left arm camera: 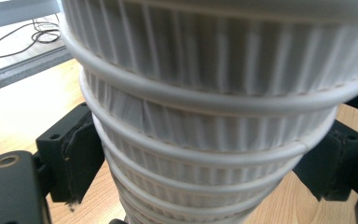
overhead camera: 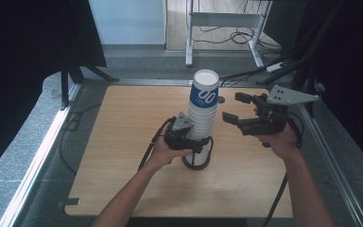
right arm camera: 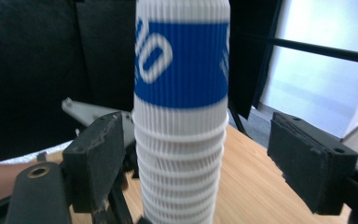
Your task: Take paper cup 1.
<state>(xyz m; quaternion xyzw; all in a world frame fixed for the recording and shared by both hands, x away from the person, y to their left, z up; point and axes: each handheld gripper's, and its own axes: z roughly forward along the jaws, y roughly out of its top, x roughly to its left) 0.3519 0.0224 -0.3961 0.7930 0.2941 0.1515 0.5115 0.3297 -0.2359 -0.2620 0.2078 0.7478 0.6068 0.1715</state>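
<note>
A tall stack of ribbed white paper cups (overhead camera: pixel 203 113) stands mid-table, and its top cup carries a blue band with white print (right arm camera: pixel 182 65). My left gripper (overhead camera: pixel 194 143) is shut on the lower part of the stack, with both black pads (left arm camera: pixel 77 158) pressed against the ribbed walls (left arm camera: pixel 205 140). My right gripper (overhead camera: pixel 236 108) hovers just right of the stack at the height of its upper half. It is open. In the right gripper view the stack (right arm camera: pixel 182 163) stands between the jaws, with a gap at the right pad (right arm camera: pixel 307 158).
The stack rests on a dark round base (overhead camera: pixel 196 163) on the wooden table (overhead camera: pixel 137 123). Metal rails (overhead camera: pixel 42 142) run along both table sides. Cables (overhead camera: pixel 75 123) lie off the left edge. A white desk frame (overhead camera: pixel 222 21) and more cables sit on the floor behind.
</note>
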